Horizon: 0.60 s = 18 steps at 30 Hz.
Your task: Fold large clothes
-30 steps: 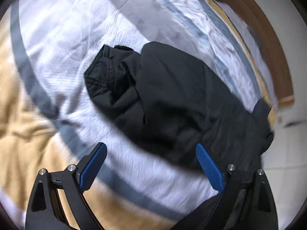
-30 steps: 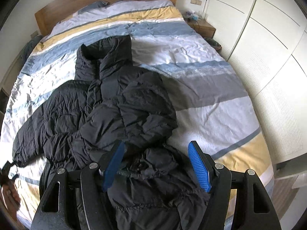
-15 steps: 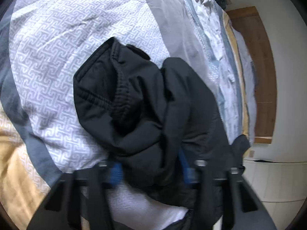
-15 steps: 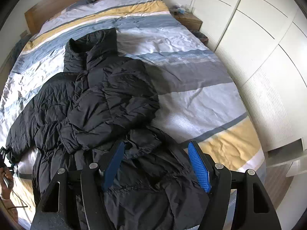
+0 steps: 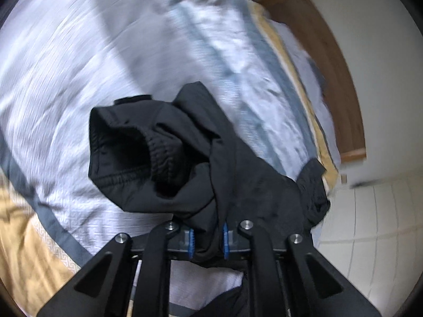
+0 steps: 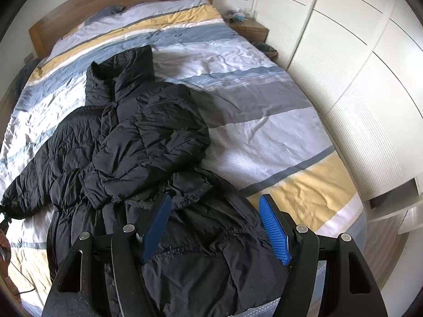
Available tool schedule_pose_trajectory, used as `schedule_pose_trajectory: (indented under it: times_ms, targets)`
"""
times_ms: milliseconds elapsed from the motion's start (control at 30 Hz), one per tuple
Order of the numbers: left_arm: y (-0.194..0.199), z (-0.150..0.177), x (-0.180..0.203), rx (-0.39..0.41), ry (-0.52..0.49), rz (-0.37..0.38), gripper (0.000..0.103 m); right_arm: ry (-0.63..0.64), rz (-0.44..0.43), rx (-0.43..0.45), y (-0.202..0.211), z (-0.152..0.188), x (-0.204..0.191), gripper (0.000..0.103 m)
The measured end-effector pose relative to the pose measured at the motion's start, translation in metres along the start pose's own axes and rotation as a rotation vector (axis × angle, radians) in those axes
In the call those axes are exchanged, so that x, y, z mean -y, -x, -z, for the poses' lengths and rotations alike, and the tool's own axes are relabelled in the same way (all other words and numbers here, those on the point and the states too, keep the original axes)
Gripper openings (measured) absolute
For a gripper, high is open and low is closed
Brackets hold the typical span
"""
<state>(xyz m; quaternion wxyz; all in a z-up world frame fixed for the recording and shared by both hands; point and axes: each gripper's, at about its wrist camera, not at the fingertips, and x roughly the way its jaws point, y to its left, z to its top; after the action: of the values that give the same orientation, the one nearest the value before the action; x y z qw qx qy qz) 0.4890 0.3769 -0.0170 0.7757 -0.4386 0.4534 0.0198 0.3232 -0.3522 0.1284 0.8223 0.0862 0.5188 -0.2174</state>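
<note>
A black puffer jacket (image 6: 137,142) lies spread on the striped bed (image 6: 264,121), collar toward the headboard, its right sleeve folded over the chest. My left gripper (image 5: 207,240) is shut on the left sleeve (image 5: 164,153) near its elastic cuff, and the cuff opening faces the camera above the bedding. That sleeve end shows at the far left of the right wrist view (image 6: 15,200). My right gripper (image 6: 215,224) is open and empty, hovering over the jacket's lower hem area.
A wooden headboard (image 6: 111,2) is at the far end of the bed. A nightstand (image 6: 248,26) with small items and white wardrobe doors (image 6: 357,60) line the right side. Wood floor (image 6: 386,240) shows at the bed's foot.
My left gripper went from open above the sleeve to shut on it, and has lifted the cuff off the bedding. My right gripper drew back toward the jacket's hem, staying open.
</note>
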Motion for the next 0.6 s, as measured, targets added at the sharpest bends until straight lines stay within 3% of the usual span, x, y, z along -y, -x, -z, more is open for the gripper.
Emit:
schedule_pose_trajectory:
  times_ms: [267, 467, 600]
  targets:
    - [0.039, 0.029, 0.119, 0.065, -0.272, 0.032, 0.013, -0.024, -0.081, 0.03, -0.019, -0.006, 0.025, 0.068]
    - [0.043, 0.085, 0.206, 0.079, -0.408, 0.058, 0.013, -0.042, -0.168, 0.037, -0.049, -0.004, 0.054, 0.068]
    - [0.02, 0.135, 0.257, 0.03, -0.484, 0.067, 0.013, -0.053, -0.195, 0.026, -0.062, 0.002, 0.078, 0.068]
